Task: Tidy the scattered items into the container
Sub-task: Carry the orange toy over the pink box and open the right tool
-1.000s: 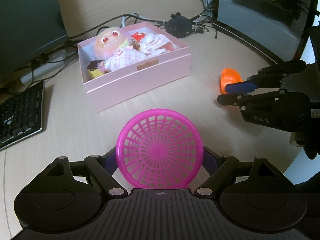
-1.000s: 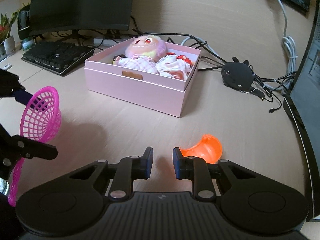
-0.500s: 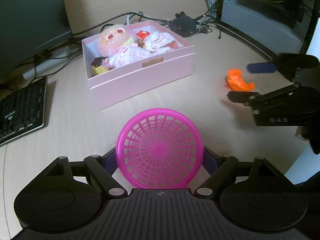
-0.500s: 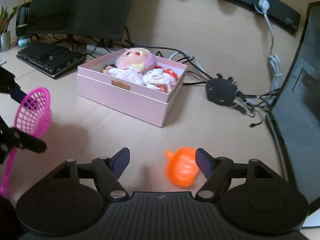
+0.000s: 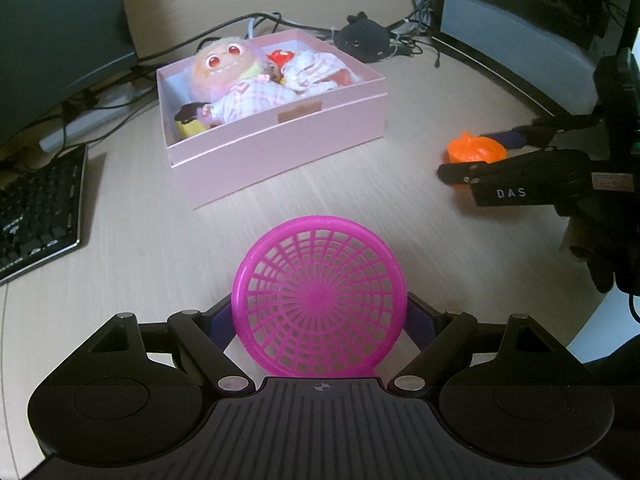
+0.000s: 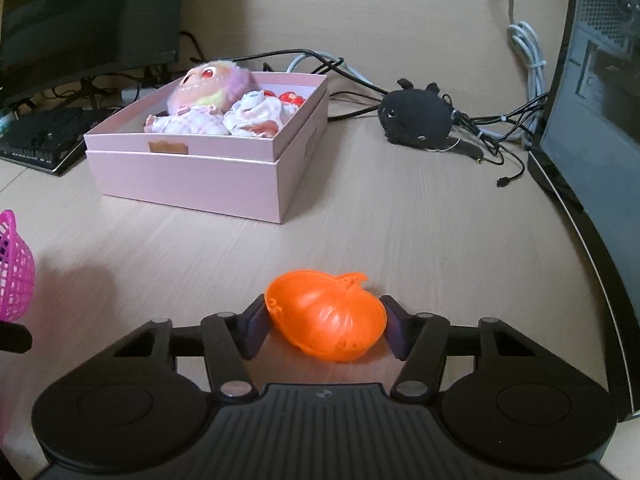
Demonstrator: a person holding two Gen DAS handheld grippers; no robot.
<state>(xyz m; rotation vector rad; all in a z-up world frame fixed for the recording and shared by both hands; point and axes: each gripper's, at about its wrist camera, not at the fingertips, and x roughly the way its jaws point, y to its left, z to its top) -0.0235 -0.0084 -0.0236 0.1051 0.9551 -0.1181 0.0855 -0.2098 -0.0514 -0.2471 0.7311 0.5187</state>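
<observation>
Across the pale worktop [image 6: 420, 220] you have the pink box [image 5: 280, 148] standing ahead of both tools, open on top and already holding a fuzzy doll [image 5: 228, 68] and some other soft toys. To its left lies a black keyboard [image 5: 40, 208]; behind it, near the cables, sits a small black plush [image 6: 416, 120] that is still outside the box.

Your left gripper [image 5: 320, 320] has its jaws closed around the rim of the magenta mesh basket [image 5: 320, 296], which stands on edge between them, open face toward the camera. The box lies straight ahead of it and slightly left, well apart.

Your right gripper [image 6: 324, 324] has its jaws set on either side of the orange pumpkin shell [image 6: 326, 316], both pads touching or very nearly touching its flanks. Whether the grip is firm yet I cannot tell, and the shell looks to rest on the worktop. Its hollow side faces up and away from you, and its longer span runs across the jaws.

From the right gripper the box sits forward and to the left, so once the shell is secure the carry goes diagonally that way. The bare space in the box appears to be at its near right corner, the side closest to this hand.
</observation>
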